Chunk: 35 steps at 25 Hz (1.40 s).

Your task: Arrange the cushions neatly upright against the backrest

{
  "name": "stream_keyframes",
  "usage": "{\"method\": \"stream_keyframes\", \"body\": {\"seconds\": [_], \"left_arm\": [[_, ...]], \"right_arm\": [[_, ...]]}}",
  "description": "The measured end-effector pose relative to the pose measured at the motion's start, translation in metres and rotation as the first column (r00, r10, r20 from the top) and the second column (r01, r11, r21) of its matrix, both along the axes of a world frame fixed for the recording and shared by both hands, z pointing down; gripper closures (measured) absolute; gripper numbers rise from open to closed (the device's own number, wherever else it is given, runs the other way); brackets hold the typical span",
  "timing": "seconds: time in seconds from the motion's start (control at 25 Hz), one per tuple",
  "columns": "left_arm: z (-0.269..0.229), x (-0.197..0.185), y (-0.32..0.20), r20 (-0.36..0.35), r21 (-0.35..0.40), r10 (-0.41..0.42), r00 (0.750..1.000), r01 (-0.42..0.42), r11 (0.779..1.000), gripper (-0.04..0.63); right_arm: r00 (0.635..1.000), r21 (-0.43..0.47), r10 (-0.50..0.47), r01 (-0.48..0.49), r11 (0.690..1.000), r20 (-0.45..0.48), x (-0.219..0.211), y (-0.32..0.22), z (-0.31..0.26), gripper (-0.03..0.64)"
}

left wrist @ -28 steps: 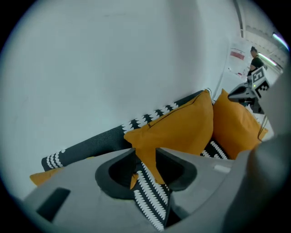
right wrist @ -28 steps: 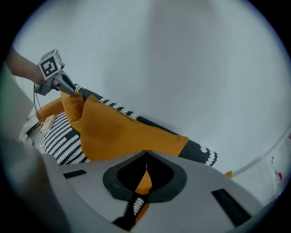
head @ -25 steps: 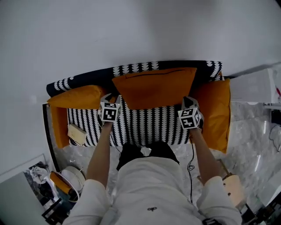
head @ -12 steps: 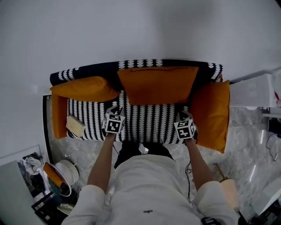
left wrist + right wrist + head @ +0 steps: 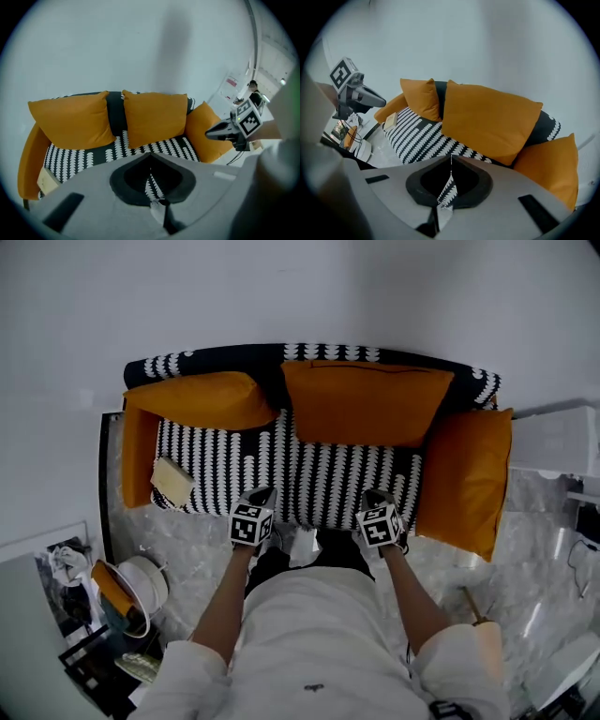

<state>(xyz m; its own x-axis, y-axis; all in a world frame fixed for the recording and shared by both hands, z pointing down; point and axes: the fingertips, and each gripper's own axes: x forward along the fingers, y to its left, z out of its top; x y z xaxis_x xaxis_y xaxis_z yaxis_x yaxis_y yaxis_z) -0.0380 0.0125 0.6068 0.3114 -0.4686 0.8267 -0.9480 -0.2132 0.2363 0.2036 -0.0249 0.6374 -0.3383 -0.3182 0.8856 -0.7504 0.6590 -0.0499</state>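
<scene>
A black-and-white patterned sofa (image 5: pixel 309 486) carries three orange cushions. The left cushion (image 5: pixel 199 401) and the wide middle cushion (image 5: pixel 364 401) lean upright against the backrest. The right cushion (image 5: pixel 466 480) stands at the right arm. Both grippers hover over the seat's front edge, clear of every cushion. My left gripper (image 5: pixel 262 496) has its jaws closing onto each other, tips touching (image 5: pixel 150 164), with nothing between them. My right gripper (image 5: pixel 373 495) is shut and empty (image 5: pixel 451 171). Each gripper view shows the other gripper: the right gripper (image 5: pixel 225 131) and the left gripper (image 5: pixel 365 96).
A small beige block (image 5: pixel 172 482) lies on the seat's left end beside the orange left armrest (image 5: pixel 138 457). A white bowl and clutter (image 5: pixel 141 585) sit on the marble floor at the left. White furniture (image 5: pixel 561 439) stands right of the sofa; a wall is behind.
Both grippers drew back from the middle cushion's lower corners to the seat's front edge. The middle cushion now stands untouched against the backrest.
</scene>
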Motion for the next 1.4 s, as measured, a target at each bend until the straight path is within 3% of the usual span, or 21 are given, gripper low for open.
{"method": "stream_keyframes", "body": {"seconds": [0.16,0.36,0.52,0.68,0.8,0.88,1.08,1.28,1.4], "left_arm": [[-0.013,-0.014,0.033,-0.04,0.051,0.039,0.998,-0.037,0.998,0.583],[-0.01,-0.052,0.116,-0.112,-0.004,0.044,0.993,-0.044,0.999,0.582],[-0.027,-0.078,0.17,-0.236,0.03,0.042,0.971,-0.036,0.999,0.582],[-0.041,-0.107,0.217,-0.289,0.049,0.099,0.952,-0.088,0.995,0.581],[-0.055,-0.127,0.243,-0.363,0.037,0.075,0.929,-0.067,0.997,0.581],[-0.067,-0.138,0.256,-0.405,0.046,0.058,0.912,-0.043,0.998,0.582],[-0.106,-0.146,0.263,-0.42,0.125,0.085,0.903,-0.035,0.991,0.581],[-0.146,-0.132,0.255,-0.432,0.227,0.137,0.891,-0.04,0.973,0.581],[-0.164,-0.116,0.26,-0.44,0.269,0.184,0.879,-0.067,0.961,0.581]], "right_arm": [[1.0,0.011,-0.024,0.024,1.0,-0.008,-0.04,0.031,-0.005,0.607],[0.999,0.019,-0.005,0.005,1.0,-0.035,-0.1,0.097,-0.01,0.607],[1.0,0.029,0.0,0.0,1.0,-0.012,-0.156,0.157,-0.018,0.607],[1.0,0.027,0.018,-0.018,0.999,0.014,-0.203,0.209,-0.025,0.607],[0.999,0.038,0.028,-0.029,0.999,0.033,-0.229,0.234,-0.042,0.607],[0.998,0.073,0.038,-0.042,0.996,0.058,-0.241,0.246,-0.059,0.607],[0.987,0.156,0.001,-0.027,0.987,0.16,-0.26,0.262,-0.111,0.607],[0.959,0.208,-0.016,-0.045,0.977,0.283,-0.267,0.272,-0.162,0.607],[0.953,0.246,-0.028,-0.049,0.968,0.302,-0.269,0.285,-0.177,0.607]]}}
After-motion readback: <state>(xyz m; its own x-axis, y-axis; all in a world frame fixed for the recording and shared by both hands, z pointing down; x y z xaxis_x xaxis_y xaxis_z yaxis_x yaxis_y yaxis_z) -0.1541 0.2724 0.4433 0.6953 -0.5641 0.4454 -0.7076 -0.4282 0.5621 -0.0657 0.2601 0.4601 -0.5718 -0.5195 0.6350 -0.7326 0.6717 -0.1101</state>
